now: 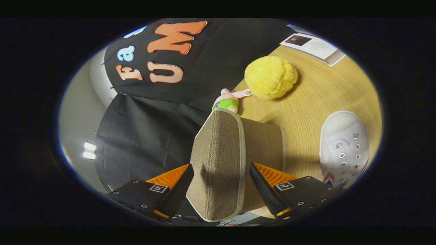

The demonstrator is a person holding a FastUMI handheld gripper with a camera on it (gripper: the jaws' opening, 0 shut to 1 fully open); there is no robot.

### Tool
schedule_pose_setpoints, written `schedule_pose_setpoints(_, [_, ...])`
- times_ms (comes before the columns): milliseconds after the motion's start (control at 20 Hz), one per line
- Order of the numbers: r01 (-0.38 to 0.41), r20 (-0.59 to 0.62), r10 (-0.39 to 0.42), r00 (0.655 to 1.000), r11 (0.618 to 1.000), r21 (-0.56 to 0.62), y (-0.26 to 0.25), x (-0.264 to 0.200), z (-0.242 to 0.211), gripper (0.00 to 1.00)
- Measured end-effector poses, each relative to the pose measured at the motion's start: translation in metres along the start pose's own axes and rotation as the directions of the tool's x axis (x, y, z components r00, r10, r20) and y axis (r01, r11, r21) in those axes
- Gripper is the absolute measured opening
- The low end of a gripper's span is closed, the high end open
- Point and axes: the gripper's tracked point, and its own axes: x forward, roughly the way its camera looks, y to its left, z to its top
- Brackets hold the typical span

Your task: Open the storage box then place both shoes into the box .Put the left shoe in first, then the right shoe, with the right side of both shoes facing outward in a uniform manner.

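Straddling storage box lid (pixel 218 160), claw (pixel 221 182) contact unclear; shoe (pixel 344 149) cut off

a brown woven-fabric storage box (pixel 259 149) with pale grey edging sits on the wooden table, its flat lid (pixel 218 163) raised on edge between the fingers. a white canvas lace-up shoe (pixel 344 148) with metal eyelets lies beside the box.

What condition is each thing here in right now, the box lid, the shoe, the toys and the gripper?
Box lid: raised, between the fingers.
Gripper: fingers on either side of the lid; whether they press it is unclear.
White shoe: lying on the table, outside the box.
Yellow pompom: resting on the table.
Small pink toy: beyond the lid.
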Motion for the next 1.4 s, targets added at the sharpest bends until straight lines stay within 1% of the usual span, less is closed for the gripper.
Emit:
schedule_pose_setpoints(150, [-0.051,0.02,0.05,0.999,0.998,0.035,0.012,-0.007,0.002,0.98])
schedule_pose_setpoints(250, [-0.048,0.03,0.047,0.998,0.998,0.033,0.01,-0.013,0.006,0.98])
schedule_pose_setpoints(300, [-0.047,0.038,0.045,0.998,0.998,0.046,0.009,-0.019,0.008,0.96])
schedule_pose_setpoints(350, [-0.061,0.049,0.058,0.997,0.996,0.066,0.011,-0.024,0.012,0.95])
schedule_pose_setpoints(450, [-0.099,0.07,0.093,0.993,0.99,0.096,0.019,-0.034,0.018,0.87])
schedule_pose_setpoints(500, [-0.107,0.075,0.1,0.992,0.989,0.104,0.021,-0.039,0.019,0.8])
schedule_pose_setpoints(550, [-0.111,0.074,0.104,0.992,0.988,0.105,0.022,-0.041,0.019,0.75])
schedule_pose_setpoints(600, [-0.117,0.072,0.11,0.991,0.988,0.102,0.025,-0.043,0.017,0.66])
schedule_pose_setpoints(650, [-0.114,0.07,0.108,0.992,0.988,0.099,0.026,-0.043,0.016,0.6])
schedule_pose_setpoints(700, [-0.102,0.07,0.096,0.993,0.99,0.094,0.026,-0.042,0.015,0.4])
schedule_pose_setpoints(750, [-0.102,0.069,0.096,0.993,0.99,0.092,0.029,-0.042,0.013,0.26])
schedule_pose_setpoints(850, [-0.105,0.071,0.099,0.993,0.991,0.087,0.038,-0.044,0.01,0.05])
schedule_pose_setpoints(900, [-0.098,0.073,0.093,0.993,0.993,0.069,0.042,-0.042,0.009,0.01])
schedule_pose_setpoints(1050, [-0.07,0.067,0.067,0.995,0.997,0.036,0.051,-0.039,0.002,0.01])
schedule_pose_setpoints(1200, [-0.093,0.093,0.089,0.992,0.995,0.034,0.073,-0.039,0.001,0.01])
schedule_pose_setpoints(1400, [-0.103,0.153,0.099,0.983,0.994,0.02,0.103,-0.035,0.009,0.01])
